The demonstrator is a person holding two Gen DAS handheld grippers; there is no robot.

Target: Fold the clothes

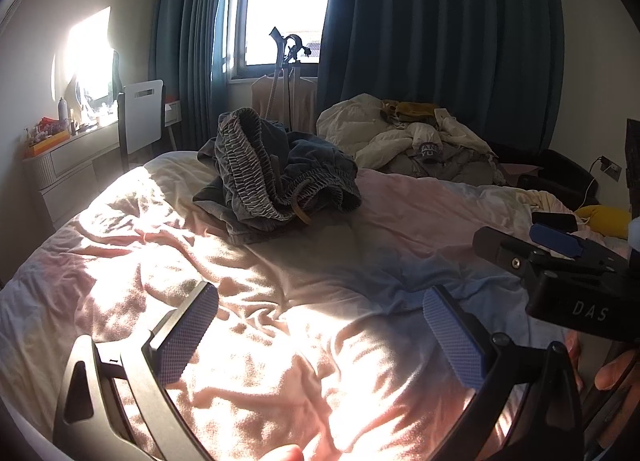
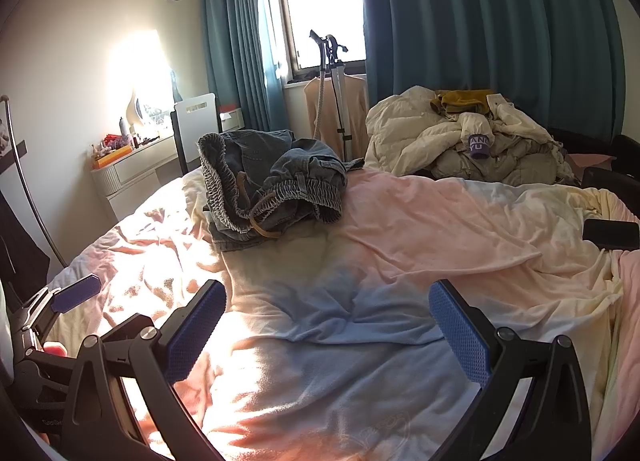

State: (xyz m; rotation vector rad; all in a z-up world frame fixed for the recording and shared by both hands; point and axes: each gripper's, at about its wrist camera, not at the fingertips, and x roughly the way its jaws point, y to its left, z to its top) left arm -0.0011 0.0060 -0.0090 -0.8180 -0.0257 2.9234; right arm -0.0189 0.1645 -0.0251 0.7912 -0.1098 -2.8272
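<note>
The left tongs (image 1: 320, 337) and the right tongs (image 2: 326, 337) both stand wide and hold nothing, poised side by side low over the pink bedspread (image 2: 420, 213), near the bed's front edge. The clothes to fold, a crumpled heap of grey-blue denim garments (image 1: 276, 177) with gathered elastic waistbands and a tan drawstring, lie well ahead of both tongs toward the bed's far side. Folding seems not yet begun; the step in hand looks like the approach. The next move probably calls for reaching forward to the heap, pinching a waistband edge and drawing one garment out flat on the open bedspread. No container is in view; a second mound of pale quilted clothing (image 2: 460, 141) sits beyond the bed.
</note>
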